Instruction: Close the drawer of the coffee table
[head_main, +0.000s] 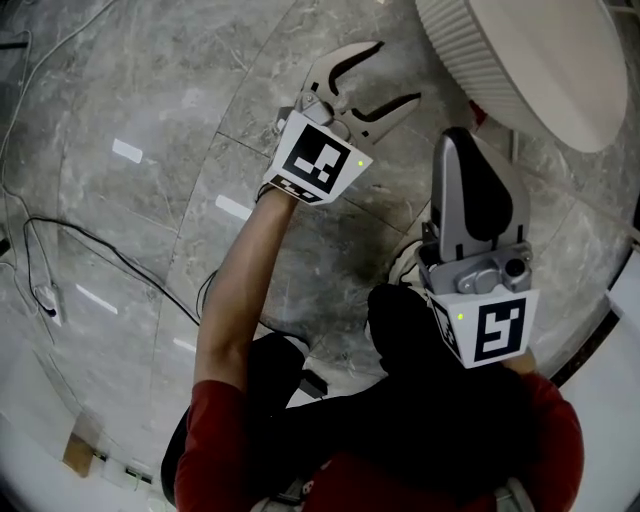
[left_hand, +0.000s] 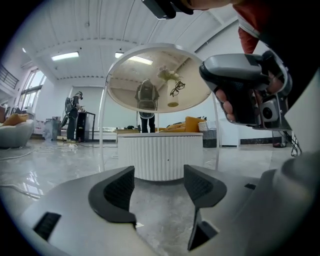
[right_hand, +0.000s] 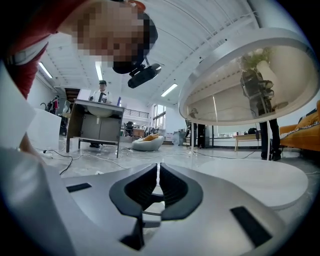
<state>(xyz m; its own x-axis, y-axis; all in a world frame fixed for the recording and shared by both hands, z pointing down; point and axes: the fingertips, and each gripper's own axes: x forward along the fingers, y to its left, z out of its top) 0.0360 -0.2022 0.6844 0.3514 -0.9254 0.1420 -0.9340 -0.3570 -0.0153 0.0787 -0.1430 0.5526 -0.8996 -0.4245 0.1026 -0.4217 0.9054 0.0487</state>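
Note:
The white coffee table (head_main: 520, 60) with a ribbed side stands at the top right of the head view. In the left gripper view its ribbed lower body (left_hand: 160, 155) is straight ahead under a round top (left_hand: 160, 75); I cannot tell whether a drawer stands out. My left gripper (head_main: 395, 72) (left_hand: 158, 172) is open and empty, pointing at the table from a short way off. My right gripper (head_main: 455, 140) (right_hand: 157, 167) is shut on nothing, held nearer the person and to the right, with the table top (right_hand: 245, 75) above and to its right.
Grey marble floor (head_main: 180, 120) lies all around. Black cables (head_main: 100, 250) trail over it at the left. The person's dark trousers (head_main: 400, 400) fill the lower middle. Far off stand a desk (right_hand: 97, 125), a beanbag (right_hand: 147, 143) and a yellow sofa (left_hand: 192, 123).

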